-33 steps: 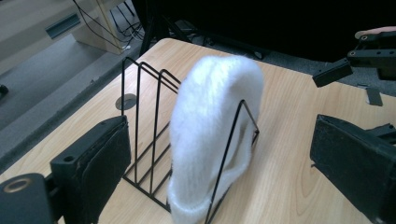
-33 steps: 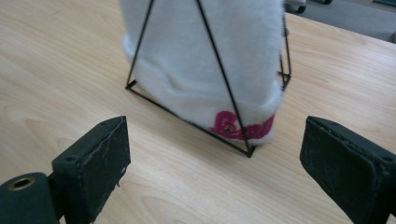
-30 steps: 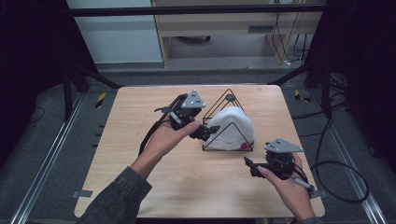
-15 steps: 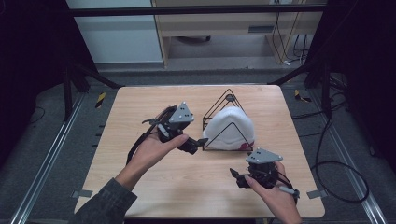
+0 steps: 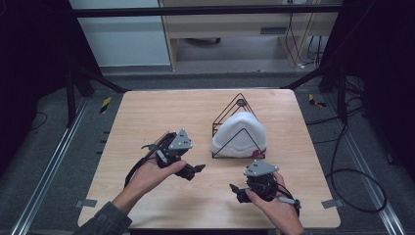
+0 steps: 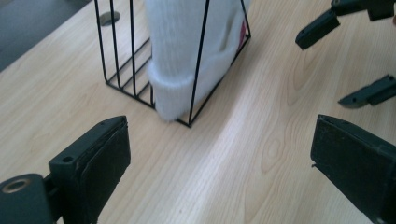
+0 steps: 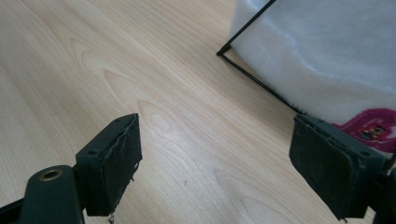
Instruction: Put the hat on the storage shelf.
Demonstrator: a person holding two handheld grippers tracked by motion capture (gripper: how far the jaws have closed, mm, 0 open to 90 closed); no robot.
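A white knit hat (image 5: 240, 133) with a pink label (image 7: 369, 126) sits inside a black wire triangular rack (image 5: 240, 102) on the wooden table (image 5: 161, 112). My left gripper (image 5: 195, 171) hovers left of and nearer than the rack, pointing at it, open with bare wood between its pads (image 6: 102, 158). The hat (image 6: 182, 56) and a rack corner (image 6: 189, 125) lie ahead of it. My right gripper (image 5: 236, 192) is in front of the rack, pointing left. It is open over bare table (image 7: 187, 140) after narrowing slightly, the hat (image 7: 327, 60) beside its right pad (image 7: 331, 168).
The right gripper's two jaws (image 6: 322, 25) show at the upper right of the left gripper view. Cables (image 5: 352, 176) lie on the floor right of the table. A shelf unit (image 5: 235, 29) stands beyond the far edge. The table's near edge (image 5: 205, 227) is close to both hands.
Both hands have drawn back toward the near edge and lowered. The left gripper left the rack's side, moving left and nearer; the right gripper shifted left.
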